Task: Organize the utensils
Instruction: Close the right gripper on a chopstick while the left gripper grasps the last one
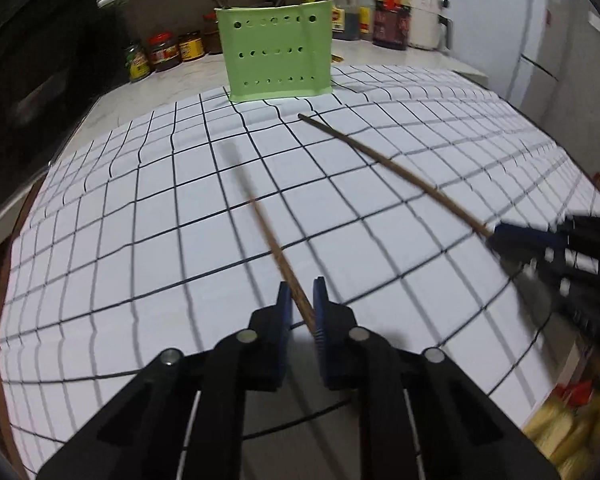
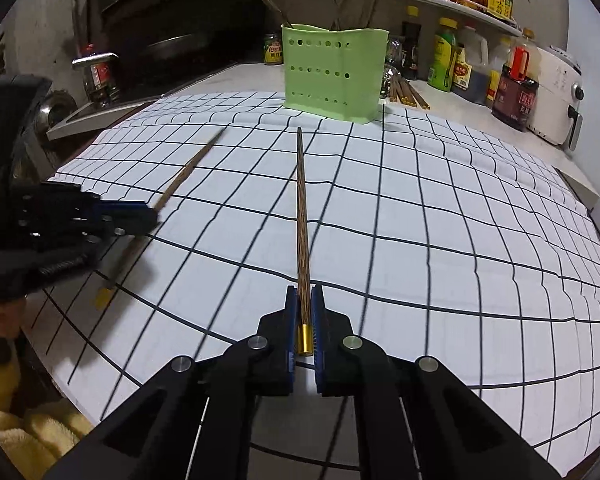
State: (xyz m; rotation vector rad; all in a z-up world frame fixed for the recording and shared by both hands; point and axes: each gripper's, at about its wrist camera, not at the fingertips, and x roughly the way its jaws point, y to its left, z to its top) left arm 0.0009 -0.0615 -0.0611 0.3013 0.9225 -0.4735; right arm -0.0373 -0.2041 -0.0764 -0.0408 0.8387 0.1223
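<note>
Left gripper (image 1: pixel 302 300): clamped on blurred wooden chopstick (image 1: pixel 274 246) above grid mat (image 1: pixel 140 208).
Right gripper (image 2: pixel 305 306): clamped on gold-capped chopstick (image 2: pixel 302 220), tip toward green utensil holder (image 2: pixel 332 72).

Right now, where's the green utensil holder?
The green utensil holder stands at the far edge of the grid mat, ahead of both grippers, with sauce bottles to its right and chopsticks already standing in it.

Sauce bottles (image 2: pixel 476 68) and a white appliance (image 2: pixel 560 96) stand behind the gridded mat (image 2: pixel 420 220).
</note>
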